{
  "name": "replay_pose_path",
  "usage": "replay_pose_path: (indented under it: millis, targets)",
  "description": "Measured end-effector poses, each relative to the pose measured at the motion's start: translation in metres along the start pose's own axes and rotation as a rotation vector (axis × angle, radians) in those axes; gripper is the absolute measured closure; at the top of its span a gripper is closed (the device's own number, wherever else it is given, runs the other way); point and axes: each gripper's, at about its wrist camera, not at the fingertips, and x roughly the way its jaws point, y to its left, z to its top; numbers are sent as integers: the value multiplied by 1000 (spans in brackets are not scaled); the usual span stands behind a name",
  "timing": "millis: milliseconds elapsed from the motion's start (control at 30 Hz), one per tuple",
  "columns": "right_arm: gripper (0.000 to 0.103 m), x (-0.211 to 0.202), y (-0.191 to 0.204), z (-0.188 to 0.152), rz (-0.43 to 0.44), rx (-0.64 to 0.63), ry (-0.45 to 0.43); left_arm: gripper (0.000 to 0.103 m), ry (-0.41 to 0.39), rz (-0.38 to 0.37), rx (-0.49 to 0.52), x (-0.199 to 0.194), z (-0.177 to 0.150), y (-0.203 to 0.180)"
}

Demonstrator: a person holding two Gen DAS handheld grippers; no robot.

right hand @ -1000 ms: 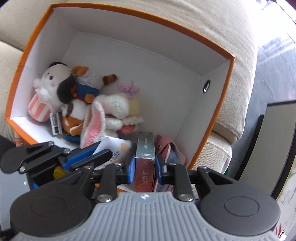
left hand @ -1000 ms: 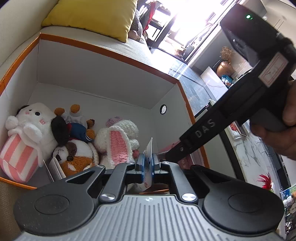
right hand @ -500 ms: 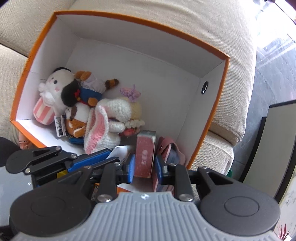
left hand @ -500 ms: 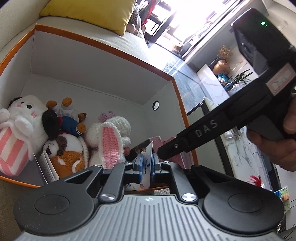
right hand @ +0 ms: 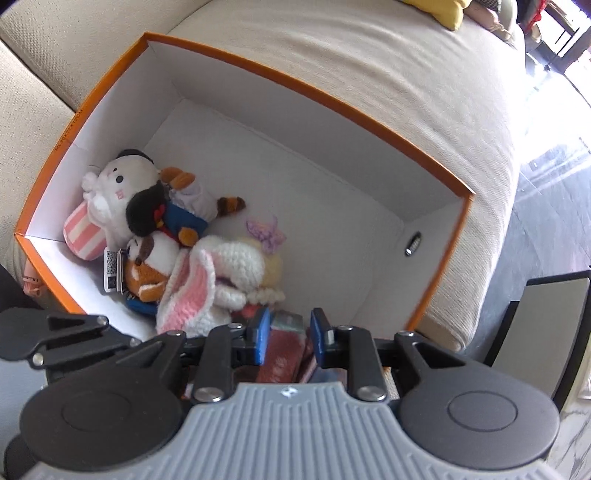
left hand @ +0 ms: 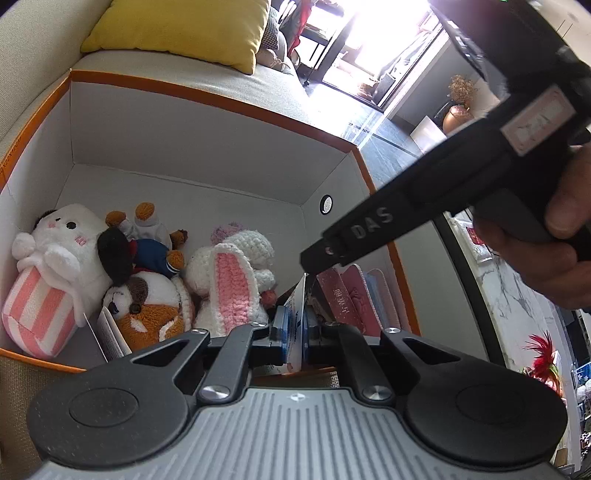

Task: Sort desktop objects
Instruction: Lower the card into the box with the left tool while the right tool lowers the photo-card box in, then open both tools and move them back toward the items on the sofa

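Observation:
An orange-rimmed white box [left hand: 207, 92] [right hand: 295, 85] sits on a beige sofa and holds several plush toys [left hand: 66, 258] [right hand: 125, 192]. My left gripper [left hand: 294, 325] is shut on a thin white and blue packet [left hand: 296, 314] at the box's near edge. My right gripper [right hand: 286, 338] is open above a red box [right hand: 282, 354] that lies in the orange box's near right corner; the same red box [left hand: 341, 295] shows in the left wrist view under the right gripper's body [left hand: 443, 199].
A crochet bunny [left hand: 229, 280] [right hand: 207, 288] lies left of the red box. A yellow cushion [left hand: 184, 29] lies on the sofa behind. A dark marble-topped table [left hand: 509, 295] stands to the right. The far half of the box floor [right hand: 314, 221] is bare.
My right gripper has opened, let go of the red box into the box's corner, and pulled back and up. The left gripper stays shut on the packet.

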Motion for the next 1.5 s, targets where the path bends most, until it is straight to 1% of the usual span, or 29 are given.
replay_pose_path:
  millis: [67, 133, 200, 267, 300, 367, 467, 533, 600, 667, 700, 767, 867, 900, 967, 1000, 1133, 1200, 1267, 1333, 1500]
  targets:
    - [78, 8, 4, 4, -8, -17, 23, 96, -1, 0, -1, -1, 0, 1]
    - [79, 16, 7, 7, -44, -40, 47, 95, -2, -1, -5, -2, 0, 1]
    - [87, 23, 9, 7, -56, -52, 82, 95, -5, 1, -8, -3, 0, 2]
    - [90, 30, 9, 7, -62, -51, 123, 95, -10, 1, -14, -4, 0, 3]
    - [90, 33, 7, 7, -60, -39, 152, 96, -12, -2, -19, -3, -1, 3]
    - [92, 39, 4, 7, -28, -12, 209, 96, -16, -1, -23, -4, -1, 4]
    - [92, 41, 6, 9, -38, -25, 222, 96, -18, -6, -24, -5, -2, 3]
    - [92, 41, 9, 9, -43, -41, 220, 96, -19, -24, -33, -4, -1, 4]
    - [91, 38, 9, 8, -46, -41, 210, 96, -19, -32, -34, -4, -1, 2]
    - [90, 29, 5, 9, -51, -33, 163, 95, -16, -33, -40, -4, -2, 1]
    - [86, 23, 1, 8, -46, -22, 137, 95, -14, -36, -49, -4, -1, 1]
    - [84, 12, -6, 7, -45, 7, 101, 93, -8, -53, -77, -3, 1, 2]
    - [82, -2, -14, 2, -45, 28, 53, 89, 9, -98, -134, -2, 3, 3]
    - [81, -6, -16, 0, -48, 33, 43, 89, 14, -112, -149, -1, 4, 3]
    - [78, -11, -20, -2, -49, 42, 21, 89, 31, -168, -195, 1, 5, 4]
    - [78, -13, -22, -4, -48, 49, 13, 88, 34, -175, -203, 1, 6, 3]
    - [78, -18, -25, -12, -49, 69, 2, 88, 35, -153, -183, 2, 6, -2]
    - [78, -16, -24, -17, -47, 74, -1, 88, 33, -151, -189, 3, 6, -2]
    - [78, -19, -24, -22, -42, 78, -11, 87, 27, -132, -188, 1, 7, -1]
    - [78, -22, -23, -27, -41, 81, -25, 85, 20, -107, -170, -3, 8, -1]
    - [78, -33, -20, -44, -24, 103, -78, 85, -9, -92, -122, -20, 6, -6]
